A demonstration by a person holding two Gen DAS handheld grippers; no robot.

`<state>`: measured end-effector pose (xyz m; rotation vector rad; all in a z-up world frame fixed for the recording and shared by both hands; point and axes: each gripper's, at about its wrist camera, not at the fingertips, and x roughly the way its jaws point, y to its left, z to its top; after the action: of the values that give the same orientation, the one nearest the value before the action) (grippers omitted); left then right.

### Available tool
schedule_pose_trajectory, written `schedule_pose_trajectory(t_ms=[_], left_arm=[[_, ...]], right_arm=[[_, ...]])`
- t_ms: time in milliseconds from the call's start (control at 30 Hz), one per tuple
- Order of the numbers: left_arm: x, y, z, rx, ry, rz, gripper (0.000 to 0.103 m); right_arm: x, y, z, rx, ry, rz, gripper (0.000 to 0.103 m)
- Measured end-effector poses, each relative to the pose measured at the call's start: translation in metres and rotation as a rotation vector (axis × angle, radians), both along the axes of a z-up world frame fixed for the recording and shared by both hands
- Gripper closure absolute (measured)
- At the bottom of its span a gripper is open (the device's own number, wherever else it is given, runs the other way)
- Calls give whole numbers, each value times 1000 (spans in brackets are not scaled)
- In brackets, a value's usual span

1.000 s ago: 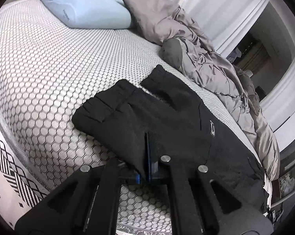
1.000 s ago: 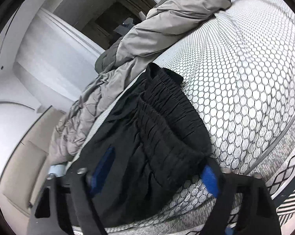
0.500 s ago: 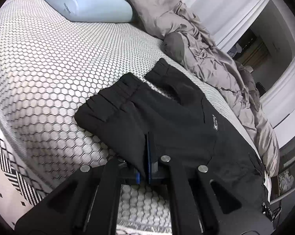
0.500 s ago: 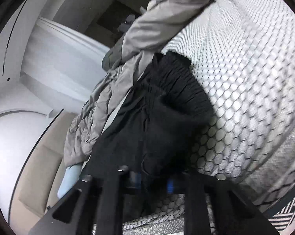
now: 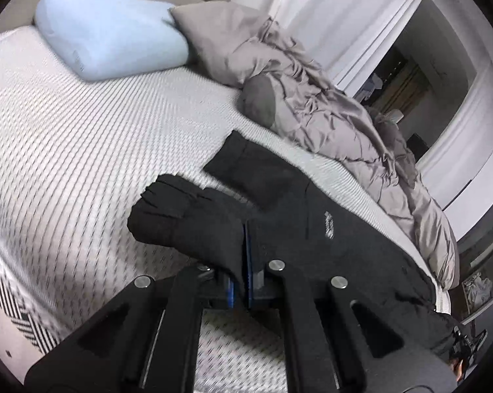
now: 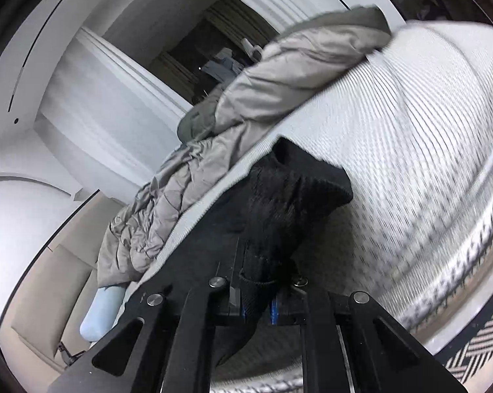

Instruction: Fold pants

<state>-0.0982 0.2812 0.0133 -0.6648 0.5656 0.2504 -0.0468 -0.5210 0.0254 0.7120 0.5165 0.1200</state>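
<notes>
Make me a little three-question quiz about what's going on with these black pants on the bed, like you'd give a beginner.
1. True or false: the left gripper is shut on the black pants.
2. What does the right gripper pinch? A) the light blue pillow B) the ribbed waistband end of the pants C) the grey duvet
3. Fill in: the pants lie on a white mattress beside a crumpled grey ____.

Key: 1 true. 2 B. 3 duvet.
</notes>
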Motion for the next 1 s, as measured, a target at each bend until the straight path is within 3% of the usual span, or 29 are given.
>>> schedule_pose_trajectory(t_ms=[167,267,367,433,467,500,600,667,700,833,967,1000], left_arm=[[62,3,36,45,10,-18,101],[120,5,49,57,46,-7,101],[193,1,54,147,106,1,100],[236,2,48,161,149,4,89],[258,5,41,150,177,-10,70],[281,10,29,125,213,-23,60],[311,24,5,94,280,-5,54],[314,33,-1,88,290,-5,43],[313,38,0,90,290,1,43],[283,51,7,41,255,22,42],[235,32,10,0,198,-10,42],[224,18,11,-18,183,-32,42]], right_arm=[[52,12,36,-96,17,-60,94],[106,25,56,-185,29,-78,94],[186,40,58,-279,87,-82,93],[232,46,50,-305,117,-103,91],[264,51,42,-341,177,-93,86],[287,53,33,-361,229,-79,80],[342,54,-2,-376,393,-63,73],[347,49,-14,-346,408,-73,68],[347,47,-16,-320,398,-75,61],[325,47,-7,-345,356,-85,53],[268,58,16,-403,264,-108,20],[250,61,23,-408,237,-123,17]])
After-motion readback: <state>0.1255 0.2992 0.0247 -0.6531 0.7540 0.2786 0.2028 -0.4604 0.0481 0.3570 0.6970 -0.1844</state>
